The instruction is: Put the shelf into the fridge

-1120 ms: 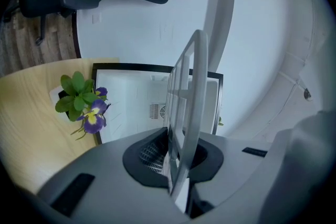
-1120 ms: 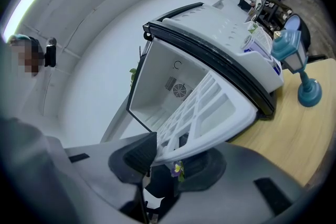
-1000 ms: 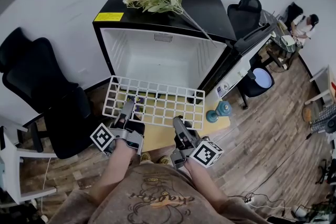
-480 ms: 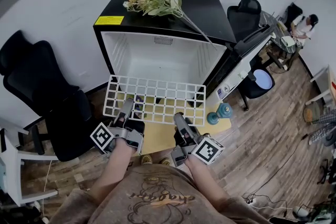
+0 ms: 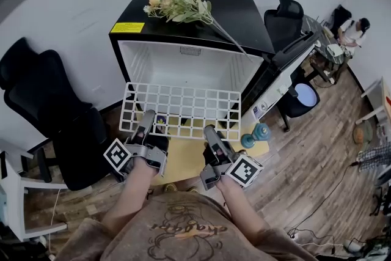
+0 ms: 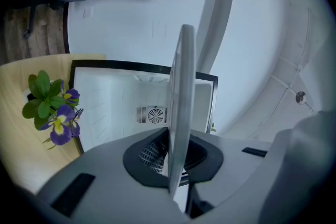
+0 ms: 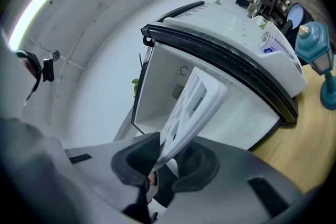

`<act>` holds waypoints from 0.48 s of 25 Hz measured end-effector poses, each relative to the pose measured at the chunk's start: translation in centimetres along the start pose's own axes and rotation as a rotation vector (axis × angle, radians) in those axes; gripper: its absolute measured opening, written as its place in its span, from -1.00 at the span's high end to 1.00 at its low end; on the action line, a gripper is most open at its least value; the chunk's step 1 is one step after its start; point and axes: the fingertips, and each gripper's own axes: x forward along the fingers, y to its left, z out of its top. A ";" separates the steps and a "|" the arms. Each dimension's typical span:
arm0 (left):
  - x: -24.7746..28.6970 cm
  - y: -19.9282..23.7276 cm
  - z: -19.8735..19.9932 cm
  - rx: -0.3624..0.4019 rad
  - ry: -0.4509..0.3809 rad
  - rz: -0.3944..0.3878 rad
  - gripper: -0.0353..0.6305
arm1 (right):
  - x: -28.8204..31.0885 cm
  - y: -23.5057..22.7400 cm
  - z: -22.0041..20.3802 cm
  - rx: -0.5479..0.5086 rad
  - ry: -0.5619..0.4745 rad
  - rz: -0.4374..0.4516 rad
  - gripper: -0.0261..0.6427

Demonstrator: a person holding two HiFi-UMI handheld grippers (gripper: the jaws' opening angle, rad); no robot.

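You have the shelf (image 5: 181, 108) up off the desk (image 5: 183, 159), carried by its near edge. The rest of the grid reaches out ahead of both claws toward the open fridge (image 5: 183, 73). Your left claw (image 5: 148, 121) is clamped on that edge, left of its middle. In the left gripper view the white bar stands edge-on, pinched between the dark pads. Your right claw (image 5: 211, 131) has just been closing its jaws. The shelf's rim sits between them, gripped by the pads, right of the middle on the same edge.

By the look of it, this is a light, stiff lattice of thin white bars and open squares, with little weight. It should keep its shape, but it hangs far out ahead of the claws, so the front edge may dip or swing if one grip loosens. The bars look smooth and could slip in the pads. Hold the near rim with the claws well apart and bite on the thicker border, not a thin inner bar. Carry both claws level so the far edge meets the fridge's mouth square
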 end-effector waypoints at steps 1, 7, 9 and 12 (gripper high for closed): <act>0.3 -0.2 0.1 0.003 0.002 -0.006 0.76 | 0.2 0.1 0.3 0.001 -0.006 0.006 0.69; 1.7 -1.5 0.3 0.010 0.007 -0.034 0.76 | 1.4 1.4 1.8 -0.049 -0.015 0.055 0.70; 2.1 -1.8 0.3 0.011 0.007 -0.039 0.76 | 1.7 1.7 2.2 -0.054 -0.020 0.063 0.70; 2.9 -2.2 0.2 0.017 0.012 -0.042 0.76 | 2.0 1.6 2.9 -0.047 -0.030 0.064 0.70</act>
